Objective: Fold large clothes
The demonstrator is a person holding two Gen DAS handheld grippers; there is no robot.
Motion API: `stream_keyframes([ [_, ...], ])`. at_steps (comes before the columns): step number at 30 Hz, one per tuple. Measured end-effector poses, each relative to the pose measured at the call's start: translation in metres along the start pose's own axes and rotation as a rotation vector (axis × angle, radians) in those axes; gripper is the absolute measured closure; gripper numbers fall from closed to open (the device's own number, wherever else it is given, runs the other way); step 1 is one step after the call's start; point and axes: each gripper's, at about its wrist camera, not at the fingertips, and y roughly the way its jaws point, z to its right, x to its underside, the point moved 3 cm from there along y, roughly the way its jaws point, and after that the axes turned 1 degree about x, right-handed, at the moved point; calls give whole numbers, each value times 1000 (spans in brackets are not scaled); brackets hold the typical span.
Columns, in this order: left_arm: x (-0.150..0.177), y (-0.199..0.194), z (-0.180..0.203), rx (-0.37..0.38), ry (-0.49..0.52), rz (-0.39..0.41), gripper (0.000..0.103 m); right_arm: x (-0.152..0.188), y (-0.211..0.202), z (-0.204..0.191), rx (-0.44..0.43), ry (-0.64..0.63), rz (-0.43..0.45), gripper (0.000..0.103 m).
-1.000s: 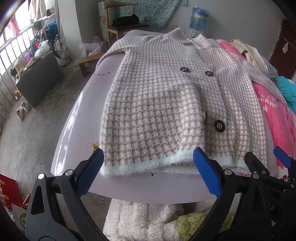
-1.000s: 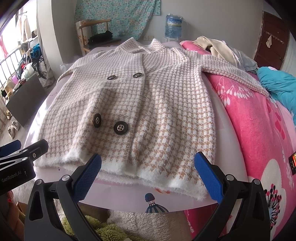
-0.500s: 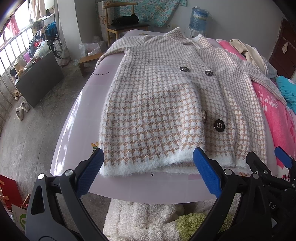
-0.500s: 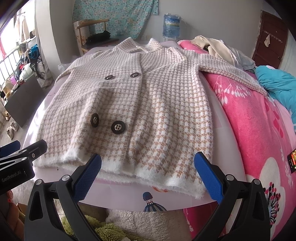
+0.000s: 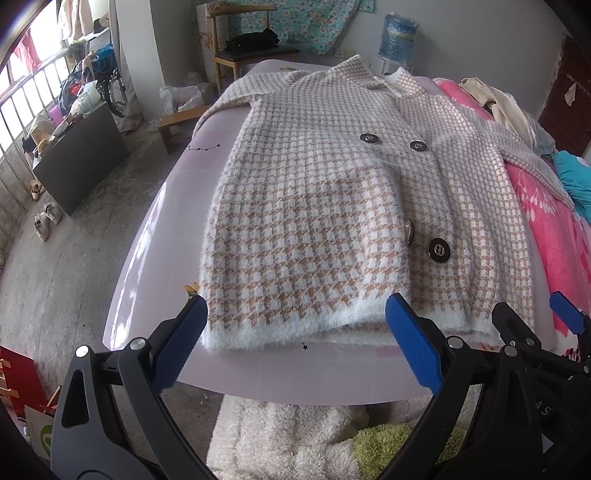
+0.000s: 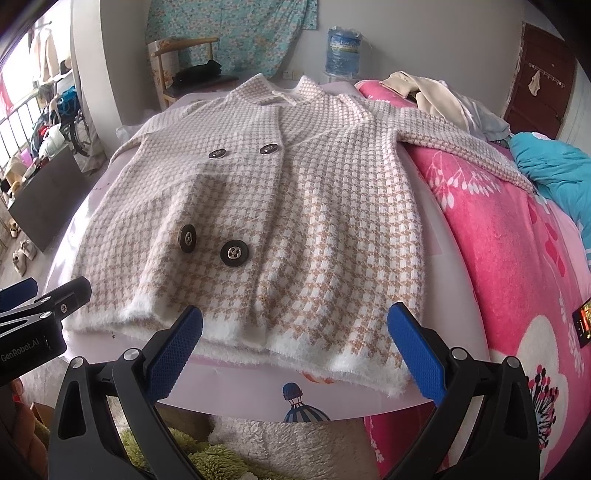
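A beige-and-white houndstooth cardigan [image 5: 325, 206] with dark buttons lies flat, front up, on a pale pink bed sheet [image 5: 155, 236]; it also shows in the right wrist view [image 6: 295, 206]. Its fluffy white hem faces me. My left gripper [image 5: 295, 332] is open, hovering just before the hem's left part. My right gripper [image 6: 295, 336] is open before the hem's right part. The right sleeve [image 6: 461, 147] stretches over a pink blanket. The left sleeve hangs off the far left edge.
A pink floral blanket [image 6: 517, 258] covers the bed's right side, with a teal cloth [image 6: 554, 173] and beige clothes [image 6: 424, 92] beyond. Fluffy white and green rugs [image 5: 295, 435] lie below the bed edge. A chair [image 5: 255, 48], water jug [image 5: 397, 33] and black cabinet [image 5: 81, 158] stand around.
Both grippers have edged slightly closer to the cardigan's hem. The cardigan has not moved and both grippers stay open.
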Motion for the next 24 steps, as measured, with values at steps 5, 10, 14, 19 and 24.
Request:
stream_keyframes([
  [5,-2,4,1,-10,7,-3,10,-1,4,2,7,4,-3,5],
  [10,-9,14,-4,-19,5,-13,10,-6,17,12,33,5,-16,5],
  [14,-18,25,-12,-43,-15,-23,10,-10,28,21,50,16,-33,5],
  [19,-31,39,-18,-62,-30,-41,10,-16,41,28,62,20,-62,5],
  [24,-42,51,-16,-51,-24,-53,10,-25,54,29,55,10,-92,5],
])
